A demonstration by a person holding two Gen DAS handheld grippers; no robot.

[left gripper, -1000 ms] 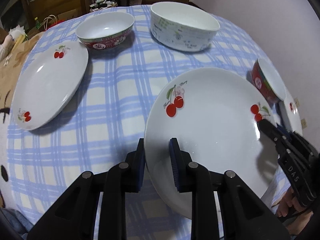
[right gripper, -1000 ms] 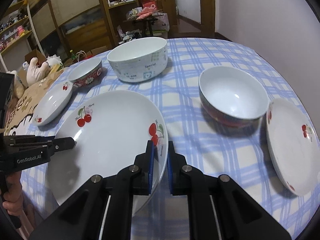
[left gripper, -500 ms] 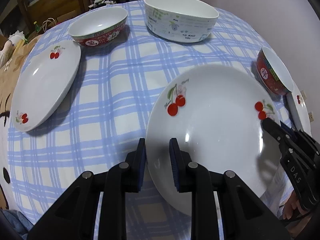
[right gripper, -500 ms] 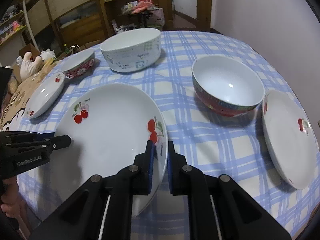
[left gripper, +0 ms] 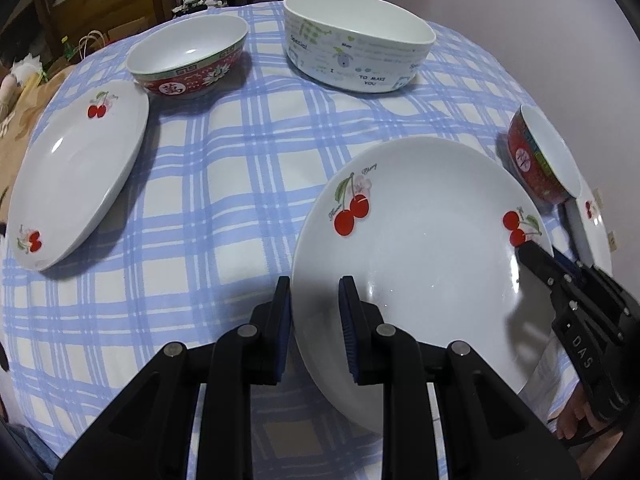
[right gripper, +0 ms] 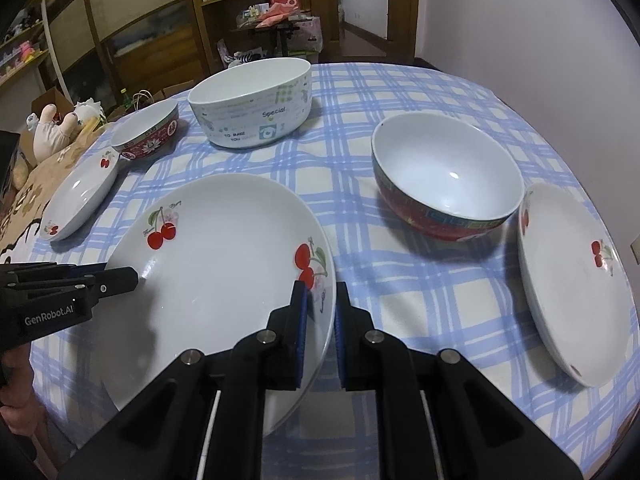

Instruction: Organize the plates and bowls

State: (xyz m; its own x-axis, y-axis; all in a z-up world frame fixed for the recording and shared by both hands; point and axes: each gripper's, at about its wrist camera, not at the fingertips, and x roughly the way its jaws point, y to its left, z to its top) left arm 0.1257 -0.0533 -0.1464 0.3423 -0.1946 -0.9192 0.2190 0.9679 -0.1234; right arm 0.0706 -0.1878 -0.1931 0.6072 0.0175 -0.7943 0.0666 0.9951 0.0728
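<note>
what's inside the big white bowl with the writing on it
As far as the views show, the big white bowl holds nothing: only bare white inner wall is visible. Its near wall covers its bottom, so the floor cannot be checked.

I see a large white cherry-print plate point(right gripper: 208, 264) nearest me on the blue-checked cloth, its near edge raised. Two smaller cherry plates lie at the far left point(left gripper: 76, 184) and far right point(right gripper: 572, 280). A red-patterned bowl point(right gripper: 444, 184) stands upright near the right plate, another red bowl point(left gripper: 188, 60) behind the left plate, beside a big white printed bowl point(left gripper: 356, 40).
</note>
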